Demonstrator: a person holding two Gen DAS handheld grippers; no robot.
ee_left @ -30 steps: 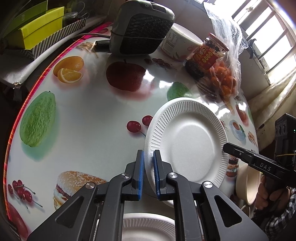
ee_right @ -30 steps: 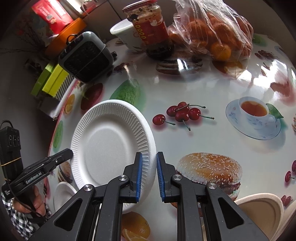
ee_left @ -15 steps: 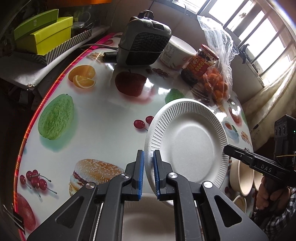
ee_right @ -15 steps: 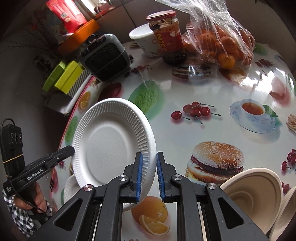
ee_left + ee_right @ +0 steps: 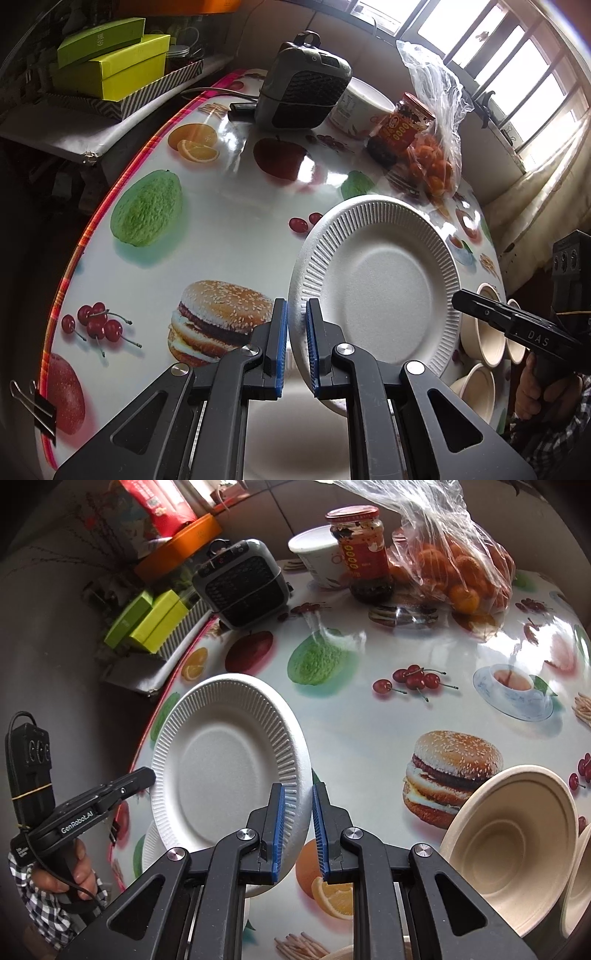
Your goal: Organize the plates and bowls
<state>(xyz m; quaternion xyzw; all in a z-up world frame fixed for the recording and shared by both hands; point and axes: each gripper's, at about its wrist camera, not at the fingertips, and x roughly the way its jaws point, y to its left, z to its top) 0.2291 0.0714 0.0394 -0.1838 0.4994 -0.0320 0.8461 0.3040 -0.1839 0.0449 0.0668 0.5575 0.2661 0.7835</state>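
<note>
The left gripper (image 5: 295,341) was clamped on the near left rim of a white ribbed foam plate (image 5: 384,284), its blue-padded fingers (image 5: 279,343) pressed against the edge. The right gripper (image 5: 298,830) was likewise clenched on the opposite rim of the same plate (image 5: 225,771), seen at lower centre of its view. Both held the plate tilted, lifted off the round glossy table printed with fruit and burgers (image 5: 229,236).

Directly beneath the plate, at the bottom of the left view, lay a second white foam plate (image 5: 295,417). At lower right of the right view stood beige fibre bowls (image 5: 513,853), tipped on edge and close to the right gripper's outer finger.

Along the far edge were a grey portable heater (image 5: 303,96), a white paper tub (image 5: 360,109), a red-lidded jar (image 5: 397,133) and a clear plastic bag of oranges (image 5: 436,166). The table's middle, around the printed cherries and burger, was open. The pink-striped table edge (image 5: 92,229) ran down the left of the left view, near the plate's left rim in the right view.
</note>
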